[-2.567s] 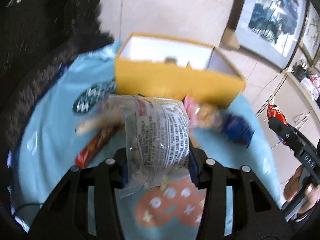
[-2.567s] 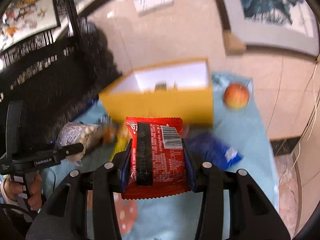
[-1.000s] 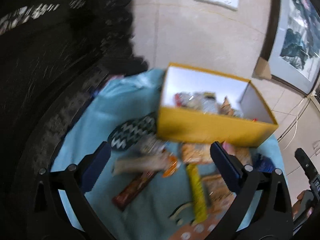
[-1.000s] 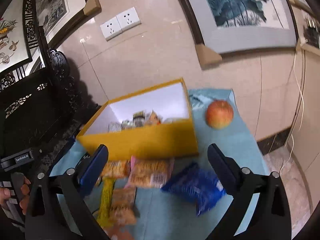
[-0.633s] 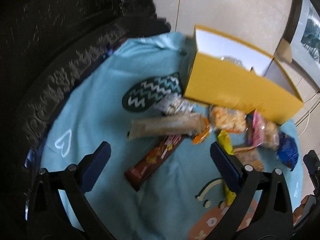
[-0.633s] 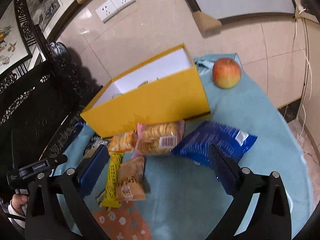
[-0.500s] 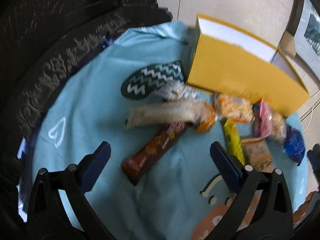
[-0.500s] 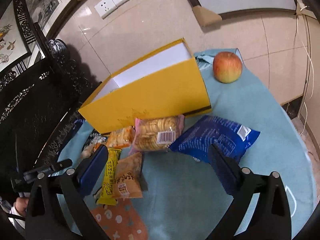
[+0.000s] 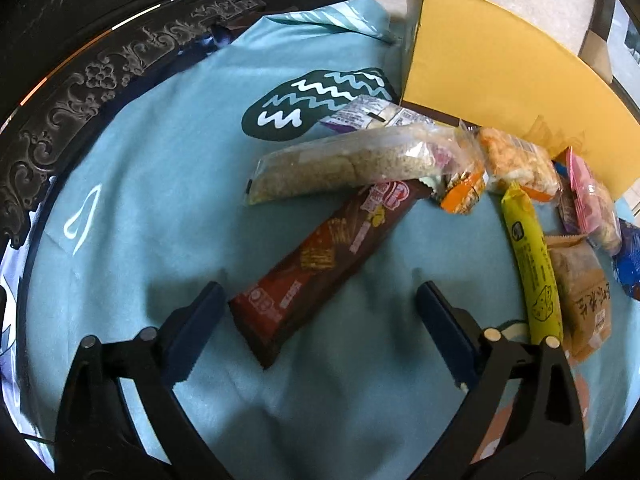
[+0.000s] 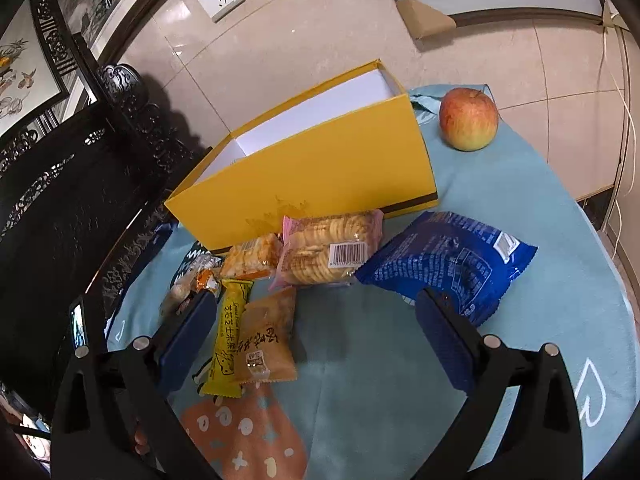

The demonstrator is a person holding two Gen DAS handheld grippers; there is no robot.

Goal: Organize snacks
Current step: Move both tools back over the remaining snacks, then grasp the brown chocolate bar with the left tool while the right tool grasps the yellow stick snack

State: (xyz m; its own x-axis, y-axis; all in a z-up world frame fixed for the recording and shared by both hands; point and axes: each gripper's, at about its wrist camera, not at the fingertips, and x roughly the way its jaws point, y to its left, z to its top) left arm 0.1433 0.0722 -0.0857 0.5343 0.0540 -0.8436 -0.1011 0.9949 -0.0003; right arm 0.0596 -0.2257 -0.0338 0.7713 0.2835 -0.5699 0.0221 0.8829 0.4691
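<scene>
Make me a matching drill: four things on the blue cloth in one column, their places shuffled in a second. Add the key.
1. apple
2. blue packet
3. brown wafer bar
4. yellow stick pack

A. between the open left tool's fingers
B. right of the yellow box, far end
C. beside the tan pastry pack
D. just ahead of the right tool's right finger

Pairs: 1-B, 2-D, 3-A, 4-C

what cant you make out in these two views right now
- Yellow cardboard box contents: left wrist view, hidden by its near wall; right wrist view shows only white inner walls.
- Blue foil snack bag: left view, cut off by the edge.
- Long brown biscuit pack: print too small to read.
</scene>
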